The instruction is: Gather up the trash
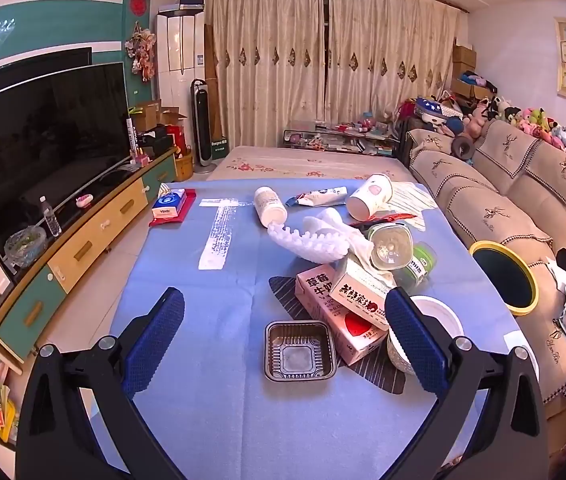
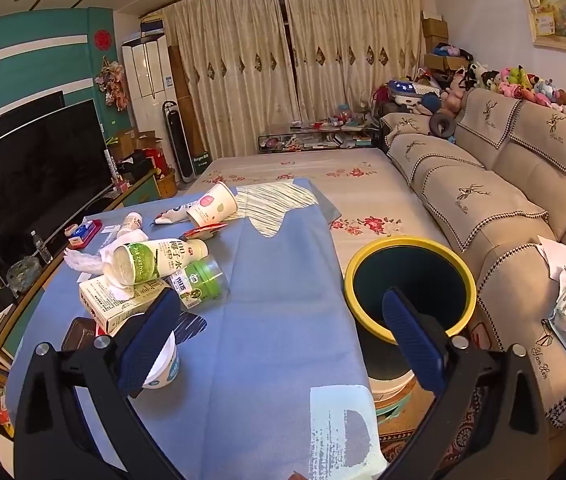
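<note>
Standing wide apart and empty, both the left gripper [image 1: 283, 332] and right gripper [image 2: 279, 332] hover; pink carton [image 1: 339, 320] reading "草莓牛奶" lies between left jaws, yellow-rimmed bin [image 2: 409, 280] behind right finger [image 2: 411, 340].

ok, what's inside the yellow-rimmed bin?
The yellow-rimmed bin looks dark and empty as far down as the right wrist view shows. The right claw's finger covers part of the bottom, so that patch can't be checked.
</note>
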`<state>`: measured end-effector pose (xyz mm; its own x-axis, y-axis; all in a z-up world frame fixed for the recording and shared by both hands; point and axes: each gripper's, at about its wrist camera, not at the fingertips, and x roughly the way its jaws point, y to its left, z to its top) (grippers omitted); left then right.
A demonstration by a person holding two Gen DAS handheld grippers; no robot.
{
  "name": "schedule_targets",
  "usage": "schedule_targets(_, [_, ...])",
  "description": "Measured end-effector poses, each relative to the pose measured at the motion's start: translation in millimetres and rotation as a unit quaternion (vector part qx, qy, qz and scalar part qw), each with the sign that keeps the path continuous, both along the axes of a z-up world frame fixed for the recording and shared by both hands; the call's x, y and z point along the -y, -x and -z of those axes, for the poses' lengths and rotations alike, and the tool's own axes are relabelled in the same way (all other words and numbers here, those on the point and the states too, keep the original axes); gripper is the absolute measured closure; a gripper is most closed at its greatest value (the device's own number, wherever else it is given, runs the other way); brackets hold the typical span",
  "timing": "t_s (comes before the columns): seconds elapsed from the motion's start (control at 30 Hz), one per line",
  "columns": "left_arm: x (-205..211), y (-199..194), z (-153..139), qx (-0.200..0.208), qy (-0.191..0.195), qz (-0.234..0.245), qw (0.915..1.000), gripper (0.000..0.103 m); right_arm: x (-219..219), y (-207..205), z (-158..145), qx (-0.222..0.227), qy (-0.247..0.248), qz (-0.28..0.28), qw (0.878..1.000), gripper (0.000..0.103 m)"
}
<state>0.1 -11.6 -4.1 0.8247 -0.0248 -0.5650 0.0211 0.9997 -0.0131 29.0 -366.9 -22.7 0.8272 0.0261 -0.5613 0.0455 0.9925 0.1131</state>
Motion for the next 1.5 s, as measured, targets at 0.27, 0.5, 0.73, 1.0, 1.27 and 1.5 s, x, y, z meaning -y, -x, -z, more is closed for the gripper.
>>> schedule_targets(0.27, [0.3, -0.2, -0.2, 0.000, 0.000, 0.000, 1.0000, 0.004, -1.4, -0.1, -0.6, 0.001, 0.000, -0.001, 1.000, 0.006])
schedule_targets(0.5, [-0.1, 0.2, -0.8, 0.000, 0.001, 0.000, 1.0000, 0.004, -1.8, 0.2, -1.1, 0.000, -0.001, -0.001, 1.000, 0.006])
schedule_targets(0.73, [2.1, -1.1, 0.8, -0.003, 0.002, 0.001, 1.0000, 0.004, -1.3, -0.4, -0.5, -0.001, -0.002, -0.001, 1.000, 0.006])
schedule_targets(1.0, [1.8, -2.3, 2.7, -0.006, 0.003, 0.003, 1.0000, 0.004, -2.4, -2.0, 5.4, -0.003, -0.003, -0.001, 1.000, 0.006])
schedule_targets(1.27, [2.0, -3.1, 3.5, -0.007, 0.003, 0.003, 1.0000, 0.004, -3.0, -2.2, 6.5, -0.004, -0.004, -0.001, 1.000, 0.006])
schedule_targets(1.5, [2.3, -3.2, 3.9, -0.007, 0.003, 0.003, 1.0000, 0.004, -3.5, -2.5, 7.0, -0.005, -0.004, -0.001, 1.000, 0.006])
